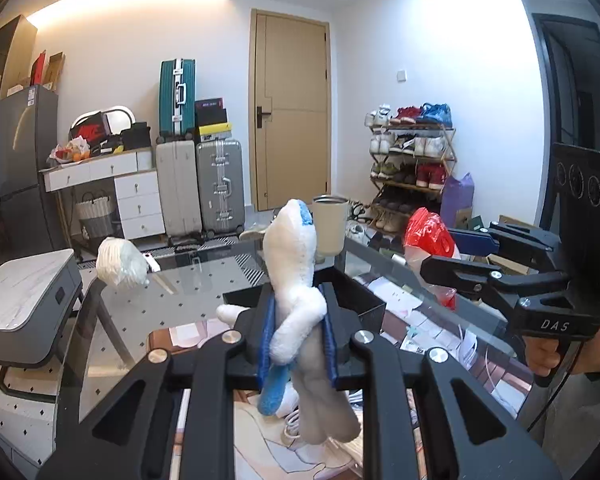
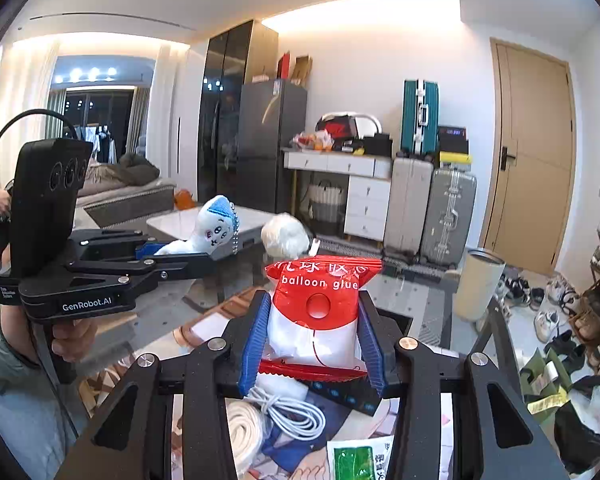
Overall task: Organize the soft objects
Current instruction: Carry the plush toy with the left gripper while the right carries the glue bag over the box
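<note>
My left gripper [image 1: 298, 320] is shut on a white and blue plush toy [image 1: 294, 264] and holds it upright above the glass table [image 1: 172, 300]. The toy also shows in the right wrist view [image 2: 214, 224], with the left gripper [image 2: 180, 254] around it. My right gripper [image 2: 314, 324] is shut on a red and white "balloon glue" packet [image 2: 320, 308], held above the table. In the left wrist view the packet [image 1: 428, 236] sits in the right gripper [image 1: 450, 248]. A white fluffy bundle [image 1: 120, 262] lies at the table's far left; it also shows in the right wrist view [image 2: 284, 236].
A black open box [image 1: 364, 300] sits on the table under the plush. A beige tumbler [image 1: 330, 224] stands at the far edge. White cables [image 2: 284, 412] and a green packet [image 2: 356, 456] lie under the glass. Suitcases [image 1: 200, 188] and a shoe rack [image 1: 412, 160] stand behind.
</note>
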